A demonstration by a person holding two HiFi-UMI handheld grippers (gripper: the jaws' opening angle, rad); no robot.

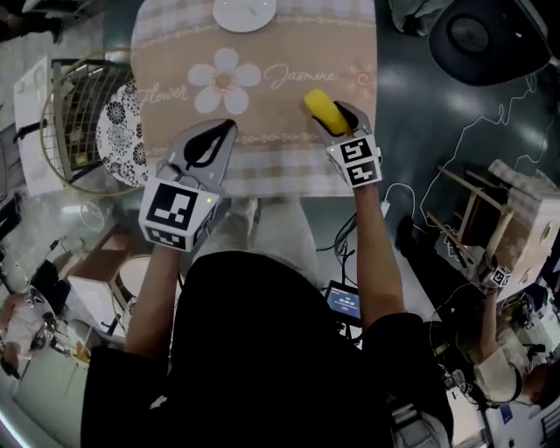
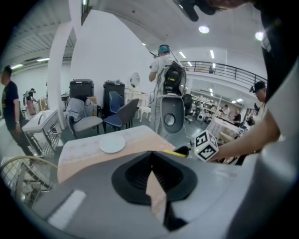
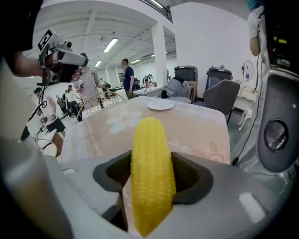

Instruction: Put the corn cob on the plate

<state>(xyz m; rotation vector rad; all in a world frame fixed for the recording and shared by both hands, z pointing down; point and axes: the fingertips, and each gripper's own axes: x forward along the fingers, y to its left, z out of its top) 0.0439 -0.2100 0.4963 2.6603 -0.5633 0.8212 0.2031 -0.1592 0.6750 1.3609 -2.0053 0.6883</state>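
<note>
Your right gripper (image 1: 343,121) clamps the corn cob (image 3: 152,172), which is yellow and cylindrical, with a rounded tip and fine rows of kernels. The cob is held over the near right part of the beige, flower-printed tablecloth (image 1: 262,79). It is well apart from the plate (image 1: 245,12), a smooth, white, round disc at the far edge. Your left gripper (image 1: 219,140) has its jaws narrowed together, with nothing between them. The head view shows only the cob's plain yellow end; the right gripper view resolves the kernels.
</note>
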